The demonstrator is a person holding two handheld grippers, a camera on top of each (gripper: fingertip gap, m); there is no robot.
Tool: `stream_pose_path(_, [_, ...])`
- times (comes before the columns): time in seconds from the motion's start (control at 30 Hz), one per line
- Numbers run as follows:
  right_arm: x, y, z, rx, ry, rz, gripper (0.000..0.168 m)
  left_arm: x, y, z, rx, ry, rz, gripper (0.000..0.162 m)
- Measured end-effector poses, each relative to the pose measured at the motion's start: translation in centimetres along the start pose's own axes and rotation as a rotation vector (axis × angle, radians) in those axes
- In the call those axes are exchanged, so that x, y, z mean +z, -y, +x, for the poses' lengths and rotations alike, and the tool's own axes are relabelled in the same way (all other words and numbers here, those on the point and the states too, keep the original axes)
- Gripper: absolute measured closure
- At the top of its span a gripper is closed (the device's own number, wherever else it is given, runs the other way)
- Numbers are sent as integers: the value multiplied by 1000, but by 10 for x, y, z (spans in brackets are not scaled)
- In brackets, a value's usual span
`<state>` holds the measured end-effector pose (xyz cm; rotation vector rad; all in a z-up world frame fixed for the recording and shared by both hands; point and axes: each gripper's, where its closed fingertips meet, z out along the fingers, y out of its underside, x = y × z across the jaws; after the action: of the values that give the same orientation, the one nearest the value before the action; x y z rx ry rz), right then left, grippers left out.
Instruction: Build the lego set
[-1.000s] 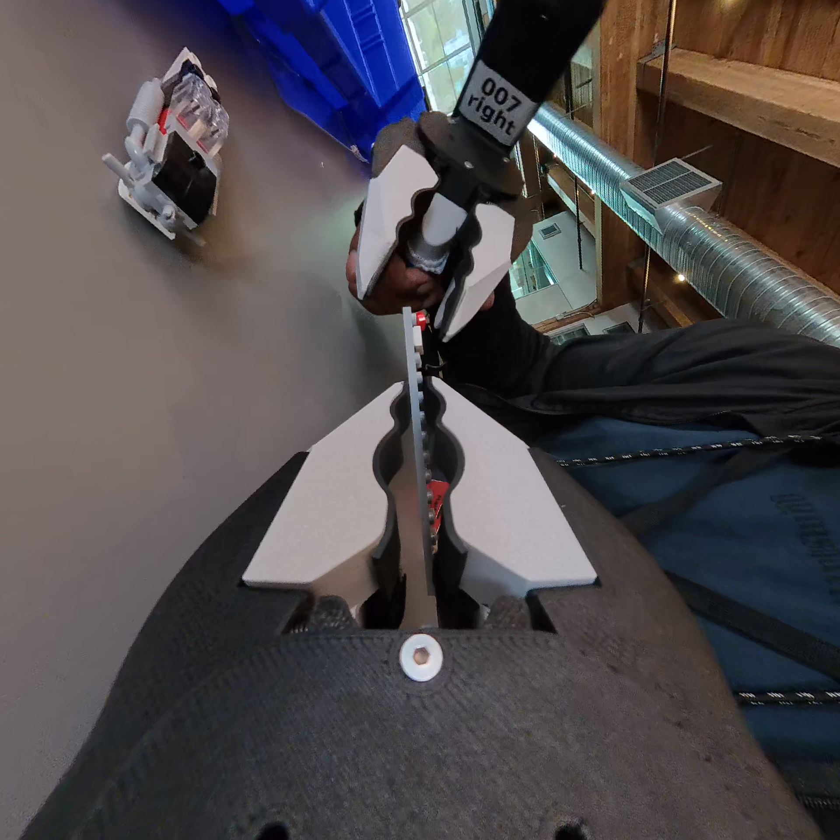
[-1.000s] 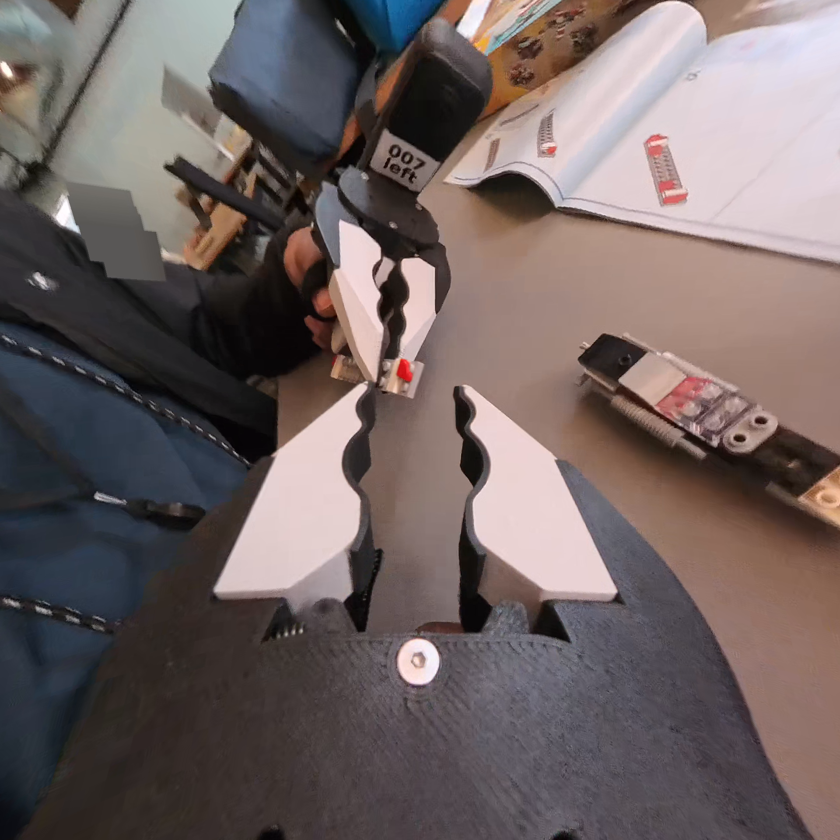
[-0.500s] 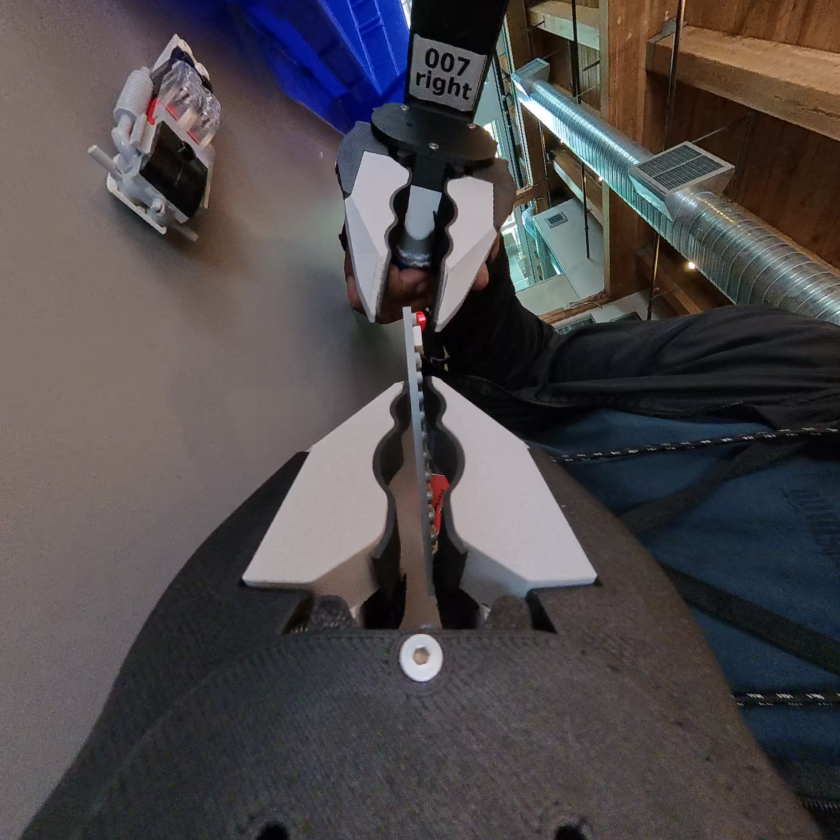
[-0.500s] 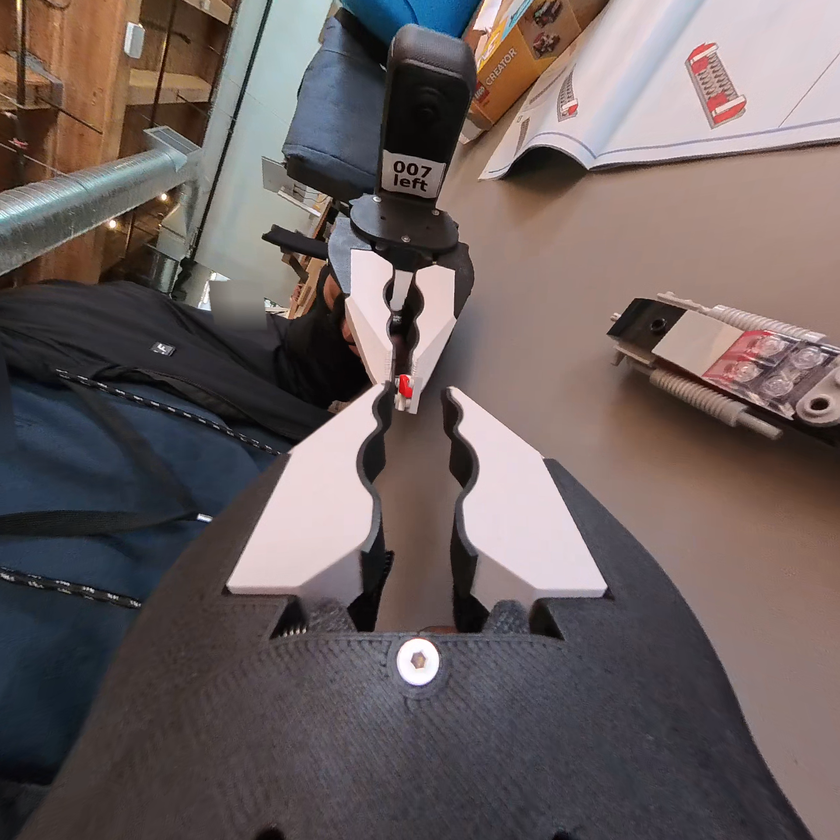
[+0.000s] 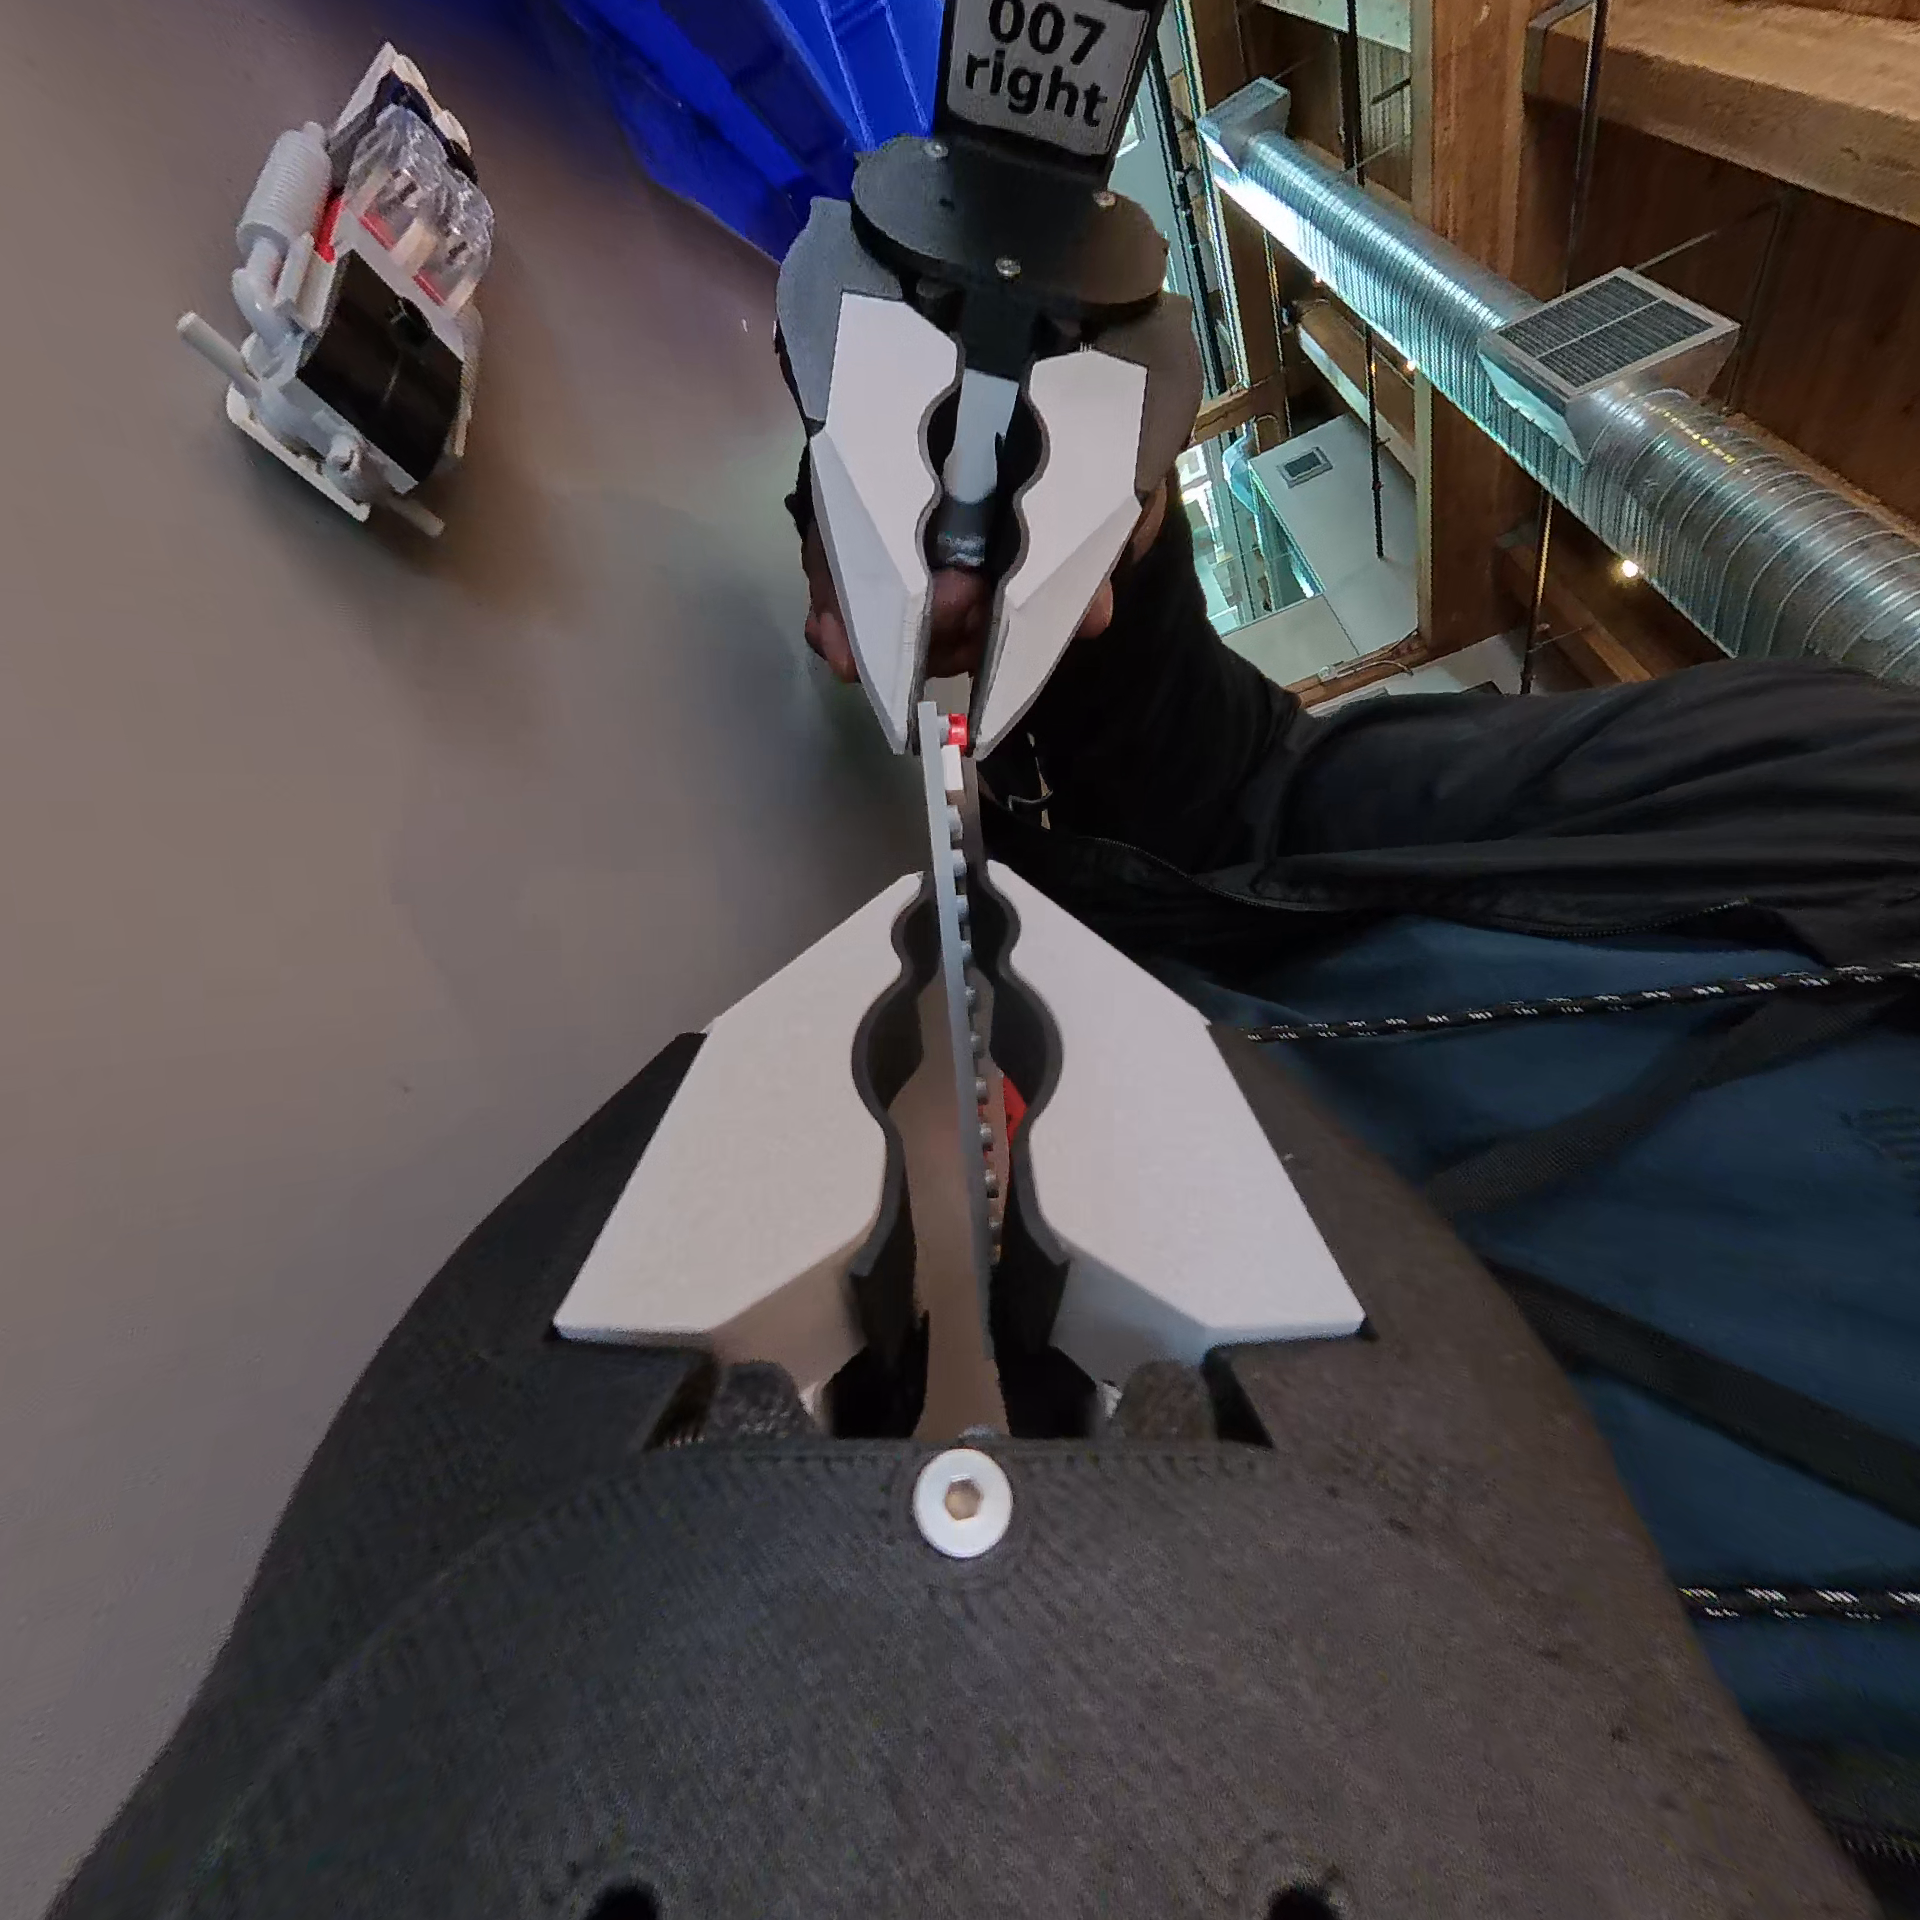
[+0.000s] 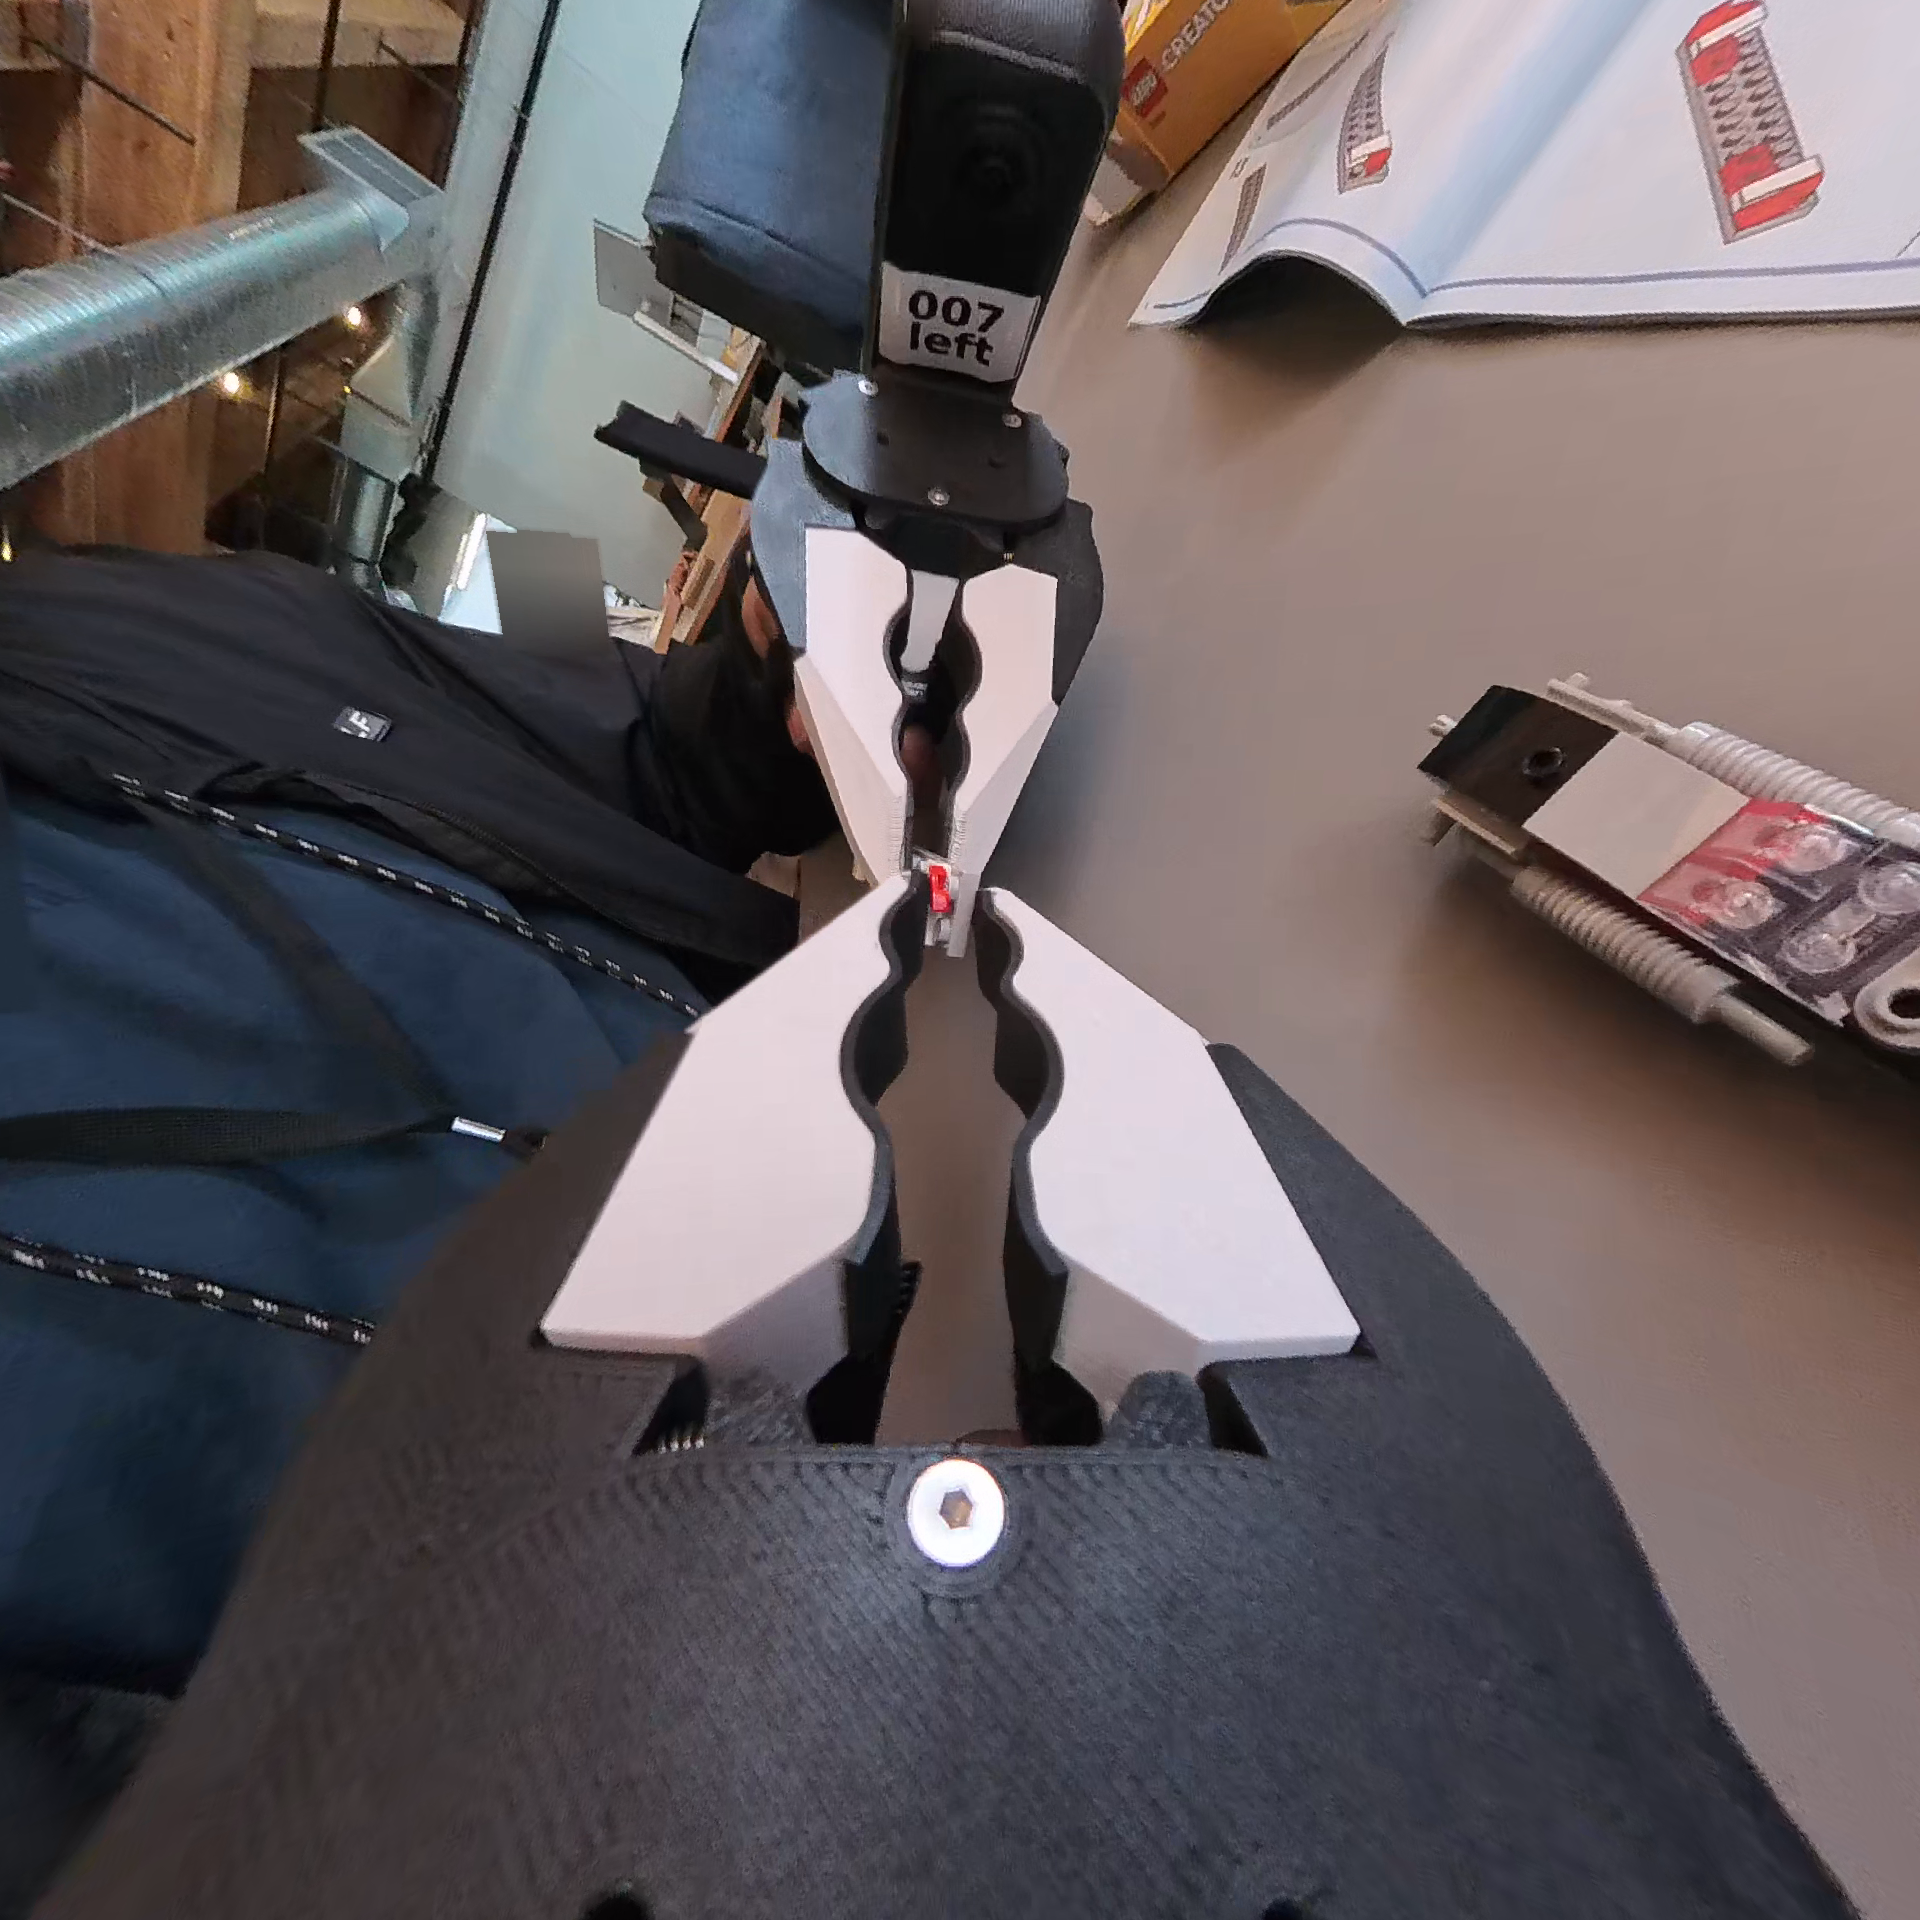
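My left gripper (image 5: 956, 883) is shut on a long grey studded plate (image 5: 950, 821), held edge-on with red pieces on its studded side. The plate sticks out past the fingertips, and a small red piece (image 5: 957, 730) sits at its far end. My right gripper (image 6: 940, 914) faces the left gripper (image 6: 925, 852) head-on above the table's near edge. Its fingertips are closed around that far end of the plate (image 6: 951, 925) and the red piece (image 6: 938, 891). It also shows in the left wrist view (image 5: 940, 732).
A partly built black, grey and red model (image 6: 1714, 873) lies on the brown table (image 5: 312, 935); it also shows in the left wrist view (image 5: 353, 343). An open instruction booklet (image 6: 1610, 156) and a box (image 6: 1195, 62) lie farther back. Blue bins (image 5: 748, 94) stand behind. A person's dark jacket (image 5: 1558, 831) is close by. My left and right fingertips are right by each other.
My right gripper has swung in line with the left one, moved up to the plate's far end and narrowed from wide open to closed on it. The left gripper keeps its hold.
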<state>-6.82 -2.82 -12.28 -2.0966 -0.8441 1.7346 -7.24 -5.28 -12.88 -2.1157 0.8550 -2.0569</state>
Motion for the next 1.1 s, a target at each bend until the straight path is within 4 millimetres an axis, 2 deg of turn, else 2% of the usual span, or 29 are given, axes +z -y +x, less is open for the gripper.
stream_pose_path(1.1, [1, -9, -2, 127, 4, -32, 162, 5, -8, -1, 38, 25, -51, 157])
